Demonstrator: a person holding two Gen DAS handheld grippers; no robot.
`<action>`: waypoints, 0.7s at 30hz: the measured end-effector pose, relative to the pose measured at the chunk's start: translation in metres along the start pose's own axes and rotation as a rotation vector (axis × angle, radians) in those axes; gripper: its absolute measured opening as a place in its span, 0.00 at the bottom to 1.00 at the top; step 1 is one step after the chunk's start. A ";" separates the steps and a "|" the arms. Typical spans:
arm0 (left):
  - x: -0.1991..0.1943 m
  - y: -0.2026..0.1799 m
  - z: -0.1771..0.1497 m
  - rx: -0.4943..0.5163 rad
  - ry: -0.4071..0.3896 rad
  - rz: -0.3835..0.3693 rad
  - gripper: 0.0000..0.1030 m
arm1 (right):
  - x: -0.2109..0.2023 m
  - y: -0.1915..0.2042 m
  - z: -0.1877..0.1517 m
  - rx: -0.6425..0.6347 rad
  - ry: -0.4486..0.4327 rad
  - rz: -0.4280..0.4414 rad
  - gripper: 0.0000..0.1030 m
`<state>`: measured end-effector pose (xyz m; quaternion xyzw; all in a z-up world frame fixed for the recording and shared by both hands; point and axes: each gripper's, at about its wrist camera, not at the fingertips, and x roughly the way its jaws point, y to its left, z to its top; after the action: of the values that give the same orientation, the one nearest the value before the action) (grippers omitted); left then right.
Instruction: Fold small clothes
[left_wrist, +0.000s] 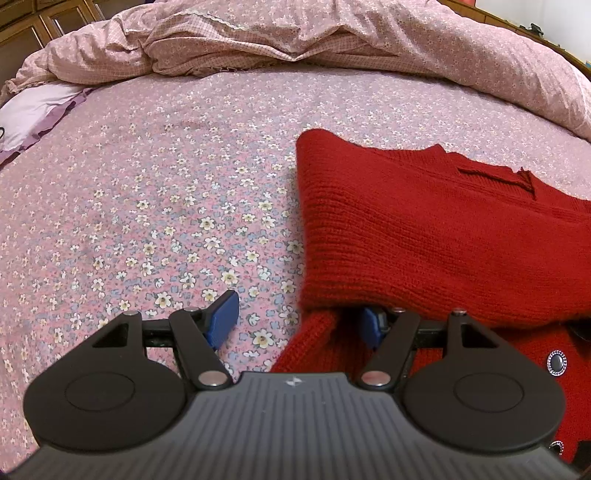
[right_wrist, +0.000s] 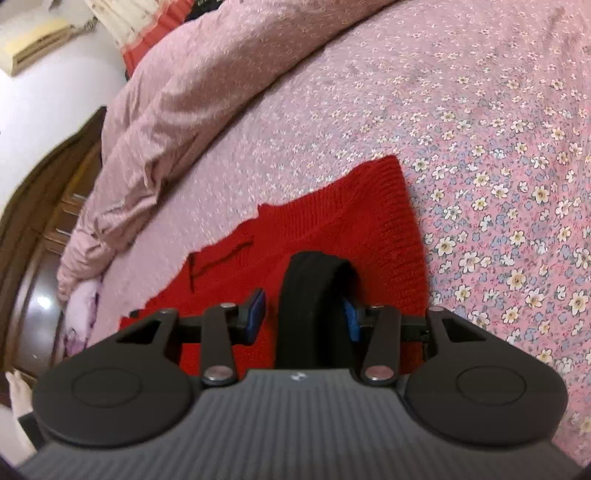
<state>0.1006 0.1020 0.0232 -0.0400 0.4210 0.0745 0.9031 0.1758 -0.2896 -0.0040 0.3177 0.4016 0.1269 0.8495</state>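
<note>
A red knitted cardigan (left_wrist: 424, 229) with metal buttons lies partly folded on the flowered bedsheet (left_wrist: 166, 184), at the right of the left wrist view. My left gripper (left_wrist: 299, 317) is open at its left edge; a fold of red knit drapes over the right finger, and the left blue pad (left_wrist: 223, 317) is over bare sheet. In the right wrist view the cardigan (right_wrist: 332, 229) lies under my right gripper (right_wrist: 303, 317), which is open. A black strap-like band (right_wrist: 310, 302) stands between its blue pads, touching the right one.
A rumpled pink quilt (left_wrist: 314, 40) is heaped along the far side of the bed, also seen in the right wrist view (right_wrist: 184, 92). A lilac cloth (left_wrist: 33, 110) lies at the far left. Dark wooden furniture (right_wrist: 33, 221) stands beyond the bed.
</note>
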 end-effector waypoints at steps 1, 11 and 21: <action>0.000 0.000 0.000 -0.002 -0.006 0.003 0.70 | -0.004 0.002 -0.001 -0.026 -0.023 -0.010 0.19; 0.009 -0.004 0.002 0.023 -0.039 0.016 0.70 | -0.021 0.036 -0.007 -0.387 -0.266 -0.163 0.18; -0.022 -0.002 0.000 0.078 -0.041 -0.025 0.70 | 0.015 0.023 -0.015 -0.436 -0.244 -0.293 0.27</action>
<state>0.0869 0.0980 0.0406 -0.0084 0.4046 0.0474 0.9132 0.1750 -0.2586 -0.0049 0.0793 0.3015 0.0470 0.9490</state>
